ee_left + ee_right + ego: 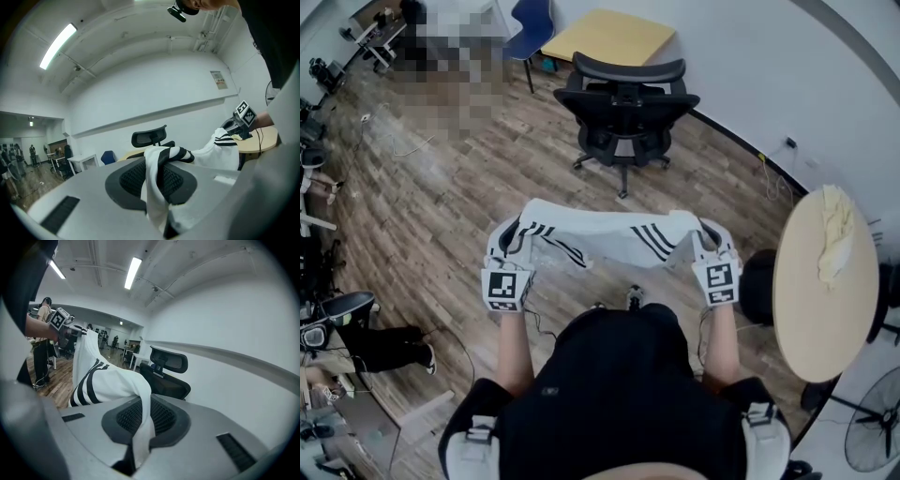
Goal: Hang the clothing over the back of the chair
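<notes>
A white garment with black stripes (605, 236) hangs stretched between my two grippers in front of me. My left gripper (512, 246) is shut on its left end (157, 187), and my right gripper (707, 246) is shut on its right end (140, 427). The black office chair (623, 111) stands on the wooden floor a little ahead, its headrest (149, 137) and back (168, 376) turned toward me. The garment is well short of the chair and does not touch it.
A round beige table (823, 281) with a pale cloth (834, 234) is at my right. A yellow-topped table (609, 37) and a blue chair (532, 23) stand behind the office chair. A fan (872, 431) is at lower right; clutter lines the left wall.
</notes>
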